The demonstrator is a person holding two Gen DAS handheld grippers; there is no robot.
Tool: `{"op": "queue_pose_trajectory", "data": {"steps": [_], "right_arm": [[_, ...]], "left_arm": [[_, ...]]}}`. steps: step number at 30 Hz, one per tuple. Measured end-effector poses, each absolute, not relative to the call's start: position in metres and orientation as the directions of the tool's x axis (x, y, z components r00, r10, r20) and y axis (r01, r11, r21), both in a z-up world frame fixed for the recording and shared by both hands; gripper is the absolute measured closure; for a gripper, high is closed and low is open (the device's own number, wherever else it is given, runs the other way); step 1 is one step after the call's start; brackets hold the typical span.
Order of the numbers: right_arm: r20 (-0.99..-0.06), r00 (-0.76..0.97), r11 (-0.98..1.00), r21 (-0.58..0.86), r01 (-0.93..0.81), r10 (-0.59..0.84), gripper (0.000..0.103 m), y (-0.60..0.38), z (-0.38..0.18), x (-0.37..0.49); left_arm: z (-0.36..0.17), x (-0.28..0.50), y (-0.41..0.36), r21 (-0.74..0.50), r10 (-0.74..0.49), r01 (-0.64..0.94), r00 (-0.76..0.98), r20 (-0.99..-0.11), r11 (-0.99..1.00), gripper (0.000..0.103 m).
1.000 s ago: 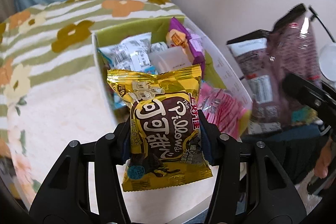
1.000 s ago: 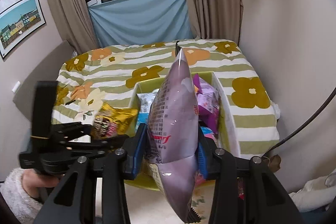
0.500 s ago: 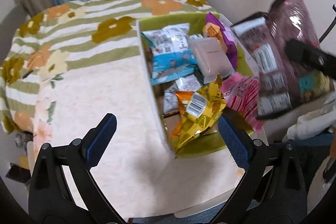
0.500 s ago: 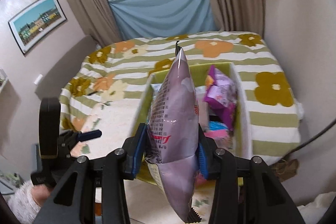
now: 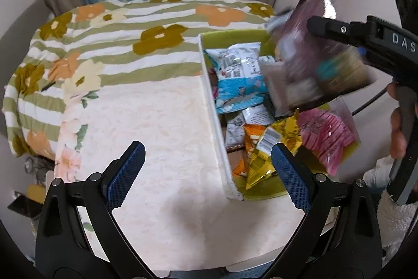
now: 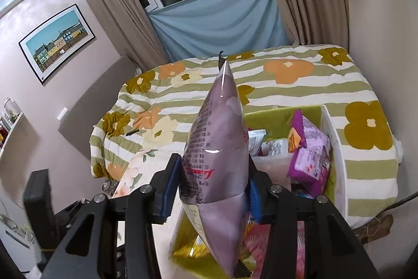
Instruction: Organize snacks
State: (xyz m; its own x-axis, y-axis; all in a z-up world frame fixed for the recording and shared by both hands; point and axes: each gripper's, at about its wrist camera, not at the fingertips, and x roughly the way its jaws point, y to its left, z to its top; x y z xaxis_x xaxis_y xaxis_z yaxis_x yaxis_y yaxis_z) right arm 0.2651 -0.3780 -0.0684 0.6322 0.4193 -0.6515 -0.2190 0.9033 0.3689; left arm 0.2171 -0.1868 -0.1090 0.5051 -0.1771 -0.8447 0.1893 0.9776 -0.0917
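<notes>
A white box with a green lining stands on the table, full of snack packets. The yellow Pillows packet lies inside at its near end, beside a pink packet. My left gripper is open and empty, just in front of the box's near corner. My right gripper is shut on a large mauve snack bag, held upright over the box. In the left wrist view this bag is blurred, hanging over the box's far right side.
A striped flower-pattern blanket covers the bed behind the table. A pale floral cloth covers the table left of the box. A purple packet leans in the box's far right corner. The wall is close on the right.
My left gripper opened and dropped the yellow Pillows packet into the box, then drew back to the left. My right gripper has carried the mauve bag in over the box.
</notes>
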Motion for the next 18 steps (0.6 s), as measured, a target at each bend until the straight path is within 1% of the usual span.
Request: {"op": "queue_pose_trajectory", "data": {"steps": [1,3,4,12,18], "right_arm": [[-0.662,0.620,0.902,0.374,-0.214,0.421,0.049,-0.378,-0.075,0.267],[-0.679,0.607,0.906,0.373,-0.199,0.413,0.011,-0.381,-0.084,0.266],[-0.683,0.611,0.912,0.363,-0.190,0.399,0.007,-0.382,-0.086,0.263],[-0.702,0.640,0.946,0.293,-0.140,0.312,0.007,-0.392,-0.085,0.234],[-0.682,0.674,0.953,0.275,-0.124,0.284,0.007,-0.383,-0.065,0.201]], "left_arm": [[-0.111,0.217,-0.186,-0.091,-0.174,0.185,0.502,-0.847,0.978,0.006],[-0.116,0.215,-0.185,-0.089,-0.167,0.178,0.491,-0.855,0.980,0.006],[-0.117,0.214,-0.184,-0.086,-0.163,0.177,0.489,-0.857,0.980,0.006],[-0.120,0.200,-0.173,-0.083,-0.157,0.169,0.486,-0.860,0.982,0.006],[-0.098,0.178,-0.156,-0.094,-0.179,0.182,0.536,-0.825,0.979,0.006]]}}
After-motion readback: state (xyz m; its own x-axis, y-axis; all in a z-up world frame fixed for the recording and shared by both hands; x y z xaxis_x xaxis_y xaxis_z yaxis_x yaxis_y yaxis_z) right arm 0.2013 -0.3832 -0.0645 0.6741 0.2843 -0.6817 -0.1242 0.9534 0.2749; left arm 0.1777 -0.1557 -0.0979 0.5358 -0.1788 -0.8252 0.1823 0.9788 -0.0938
